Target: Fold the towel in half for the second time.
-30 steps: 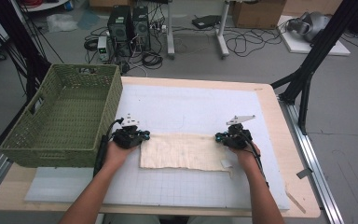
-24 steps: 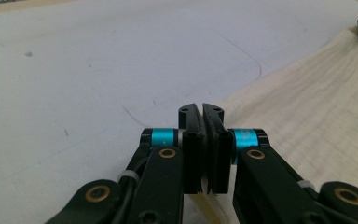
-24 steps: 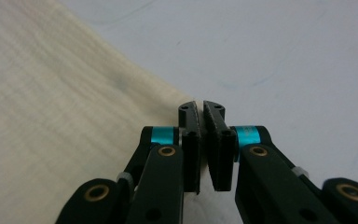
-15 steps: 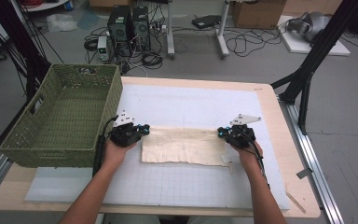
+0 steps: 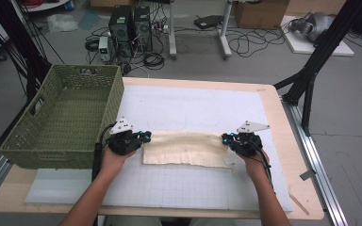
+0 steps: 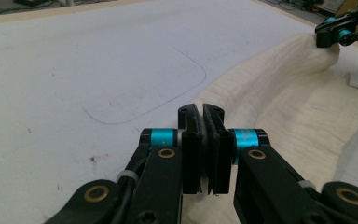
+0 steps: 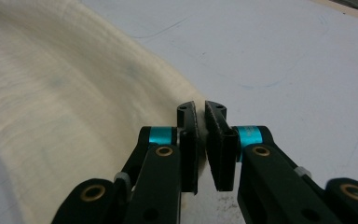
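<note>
Two hand-held grippers pinch the far corners of a cream cloth on the white mat.

From the left: a green woven basket [image 5: 61,117] stands on the table's left side, overlapping the white gridded mat [image 5: 193,183]; no label shows on it. Just right of it, the left gripper [image 5: 143,137] has its jaws pressed together on the left far corner of the cream cloth [image 5: 184,149]; in the left gripper view the pads [image 6: 193,135] meet with the cloth's edge [image 6: 279,107] caught between them. The cloth lies spread across the middle of the mat, its far edge raised between the two grippers. At its right end, the right gripper [image 5: 226,139] is likewise clamped on the cloth's other far corner [image 7: 74,93]. No brand or readable writing shows on cloth or grippers; faint pen outlines [image 6: 168,93] mark the mat.
</note>
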Tool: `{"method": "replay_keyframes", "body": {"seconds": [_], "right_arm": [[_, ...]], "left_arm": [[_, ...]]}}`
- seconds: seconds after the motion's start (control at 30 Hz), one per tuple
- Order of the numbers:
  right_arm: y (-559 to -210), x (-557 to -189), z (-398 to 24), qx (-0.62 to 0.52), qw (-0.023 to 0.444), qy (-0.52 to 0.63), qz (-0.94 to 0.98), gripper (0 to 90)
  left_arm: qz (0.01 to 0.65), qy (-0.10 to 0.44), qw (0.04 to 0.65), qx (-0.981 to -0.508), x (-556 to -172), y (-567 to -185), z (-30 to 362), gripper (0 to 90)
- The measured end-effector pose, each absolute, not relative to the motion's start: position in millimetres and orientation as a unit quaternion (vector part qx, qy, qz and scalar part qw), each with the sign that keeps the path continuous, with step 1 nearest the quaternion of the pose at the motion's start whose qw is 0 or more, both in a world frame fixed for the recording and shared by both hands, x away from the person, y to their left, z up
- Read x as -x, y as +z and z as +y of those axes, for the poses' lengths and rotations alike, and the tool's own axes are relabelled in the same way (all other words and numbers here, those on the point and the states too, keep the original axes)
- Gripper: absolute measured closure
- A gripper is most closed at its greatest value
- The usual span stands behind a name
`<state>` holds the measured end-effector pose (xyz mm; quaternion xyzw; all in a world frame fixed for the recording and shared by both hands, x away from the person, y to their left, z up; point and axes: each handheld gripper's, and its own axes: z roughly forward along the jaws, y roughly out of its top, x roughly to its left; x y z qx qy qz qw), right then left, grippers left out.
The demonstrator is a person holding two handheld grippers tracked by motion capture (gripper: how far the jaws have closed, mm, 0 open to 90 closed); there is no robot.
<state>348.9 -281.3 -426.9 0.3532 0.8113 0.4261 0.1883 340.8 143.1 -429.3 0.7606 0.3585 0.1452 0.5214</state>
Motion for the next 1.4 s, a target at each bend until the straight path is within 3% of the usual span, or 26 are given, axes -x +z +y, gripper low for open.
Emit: {"method": "replay_keyframes", "body": {"seconds": [0.87,1.1,1.23,1.4], "right_arm": [[-432,-293,-289,-0.337,0.188,0.447,0.807,82.9],[-434,-289,-288,-0.329,0.185,0.440,0.815,84.3],[-434,-288,-287,-0.330,0.183,0.436,0.817,84.8],[-435,-286,-288,-0.324,0.181,0.428,0.824,85.2]], "left_arm": [[0.349,0.111,0.532,-0.764,-301,-448,154,82.4],[0.353,0.107,0.551,-0.749,-297,-441,156,62.6],[0.349,0.120,0.580,-0.726,-297,-427,155,56.0],[0.357,0.121,0.564,-0.735,-308,-429,147,59.7]]}}
